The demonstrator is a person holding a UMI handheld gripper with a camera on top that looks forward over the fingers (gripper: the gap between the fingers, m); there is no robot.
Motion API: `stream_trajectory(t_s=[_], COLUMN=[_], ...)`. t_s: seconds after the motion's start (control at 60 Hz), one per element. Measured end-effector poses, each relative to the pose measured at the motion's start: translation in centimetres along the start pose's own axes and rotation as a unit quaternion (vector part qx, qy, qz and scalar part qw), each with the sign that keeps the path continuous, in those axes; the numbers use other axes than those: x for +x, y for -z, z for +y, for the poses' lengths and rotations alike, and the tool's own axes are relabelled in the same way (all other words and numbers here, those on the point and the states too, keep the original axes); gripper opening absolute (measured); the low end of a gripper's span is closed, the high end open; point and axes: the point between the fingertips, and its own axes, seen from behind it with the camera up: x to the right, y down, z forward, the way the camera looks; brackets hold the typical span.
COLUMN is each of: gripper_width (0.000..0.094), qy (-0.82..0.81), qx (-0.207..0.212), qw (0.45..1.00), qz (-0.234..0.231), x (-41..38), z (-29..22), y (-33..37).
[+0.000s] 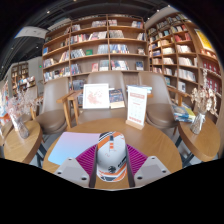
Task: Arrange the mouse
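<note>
From my remote seat, I see a pale lilac rectangular mouse mat [70,146] left of the white and grey computer mouse with an orange band [111,158]. The gripper [111,172] has both fingers clamped on that mouse, above the round wooden table [160,140]. Right of the mouse stands a white upright sign card [137,105]; its writing is unreadable.

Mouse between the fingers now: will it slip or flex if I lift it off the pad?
The mouse looks like a rigid shell, so it shouldn't flex. Its rounded, smooth sides could slip against the tool. It seems small and probably light. It sits on a purple mouse pad, which may shift if dragged.
</note>
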Motion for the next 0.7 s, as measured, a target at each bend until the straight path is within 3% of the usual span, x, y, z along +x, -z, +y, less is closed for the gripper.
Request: stream_trajectory(t_s=[0.167, 0.383, 0.7], gripper_width=[0.0444, 0.0444, 0.0470], qy=[0.008, 0.004, 0.028], qx=[-0.004, -0.080, -0.102], qw=[0.999, 0.995, 0.994], qz=[-0.040, -0.057, -0.031], x=[-7.1, -12.9, -14.4], z=[-3.2, 1.9, 6.4], y=[-4.3, -11.9, -14.9])
